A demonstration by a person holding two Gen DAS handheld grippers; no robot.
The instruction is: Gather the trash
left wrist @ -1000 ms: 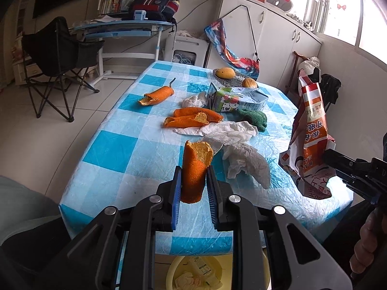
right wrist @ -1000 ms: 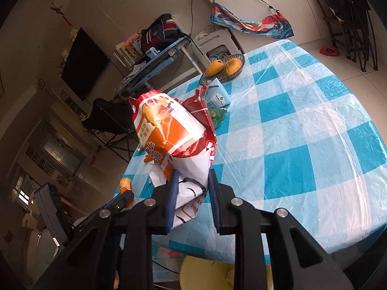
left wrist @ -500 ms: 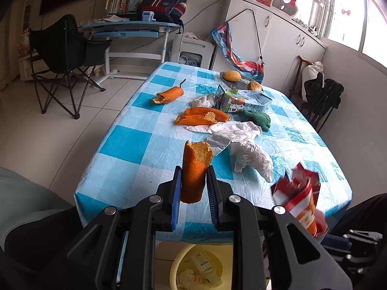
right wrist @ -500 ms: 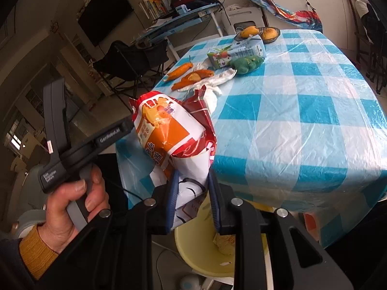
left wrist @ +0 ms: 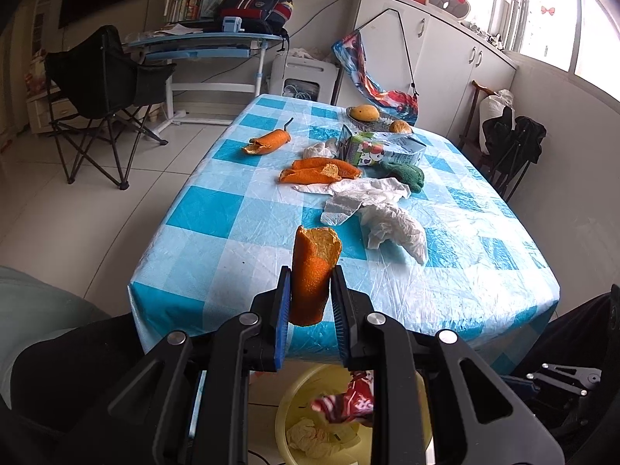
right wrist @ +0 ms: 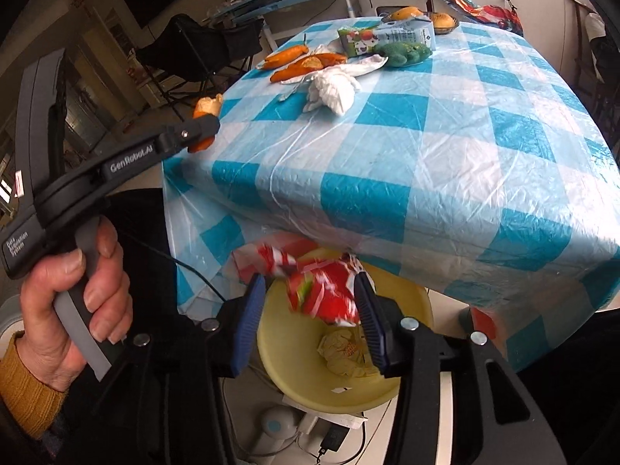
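Note:
My left gripper [left wrist: 310,294] is shut on an upright piece of orange peel [left wrist: 313,271], held in front of the table's near edge; the peel also shows in the right wrist view [right wrist: 205,110]. My right gripper [right wrist: 310,310] is open above the yellow trash bin [right wrist: 286,372]. The red snack bag [right wrist: 325,290] is blurred between its fingers, falling toward the bin. It also shows in the left wrist view [left wrist: 348,399], over the bin [left wrist: 290,407]. More peels [left wrist: 317,170] and crumpled tissues [left wrist: 383,213] lie on the checked table [left wrist: 240,209].
A milk carton [left wrist: 379,149], a green cloth [left wrist: 405,172] and a bowl of fruit [left wrist: 368,114] stand at the table's far end. A folding chair [left wrist: 104,89] and a desk [left wrist: 205,44] are on the left. Crumpled paper [right wrist: 345,352] lies in the bin.
My right gripper moved down below the table edge over the bin and opened, letting go of the snack bag. My left gripper pulled back slightly, still holding the peel.

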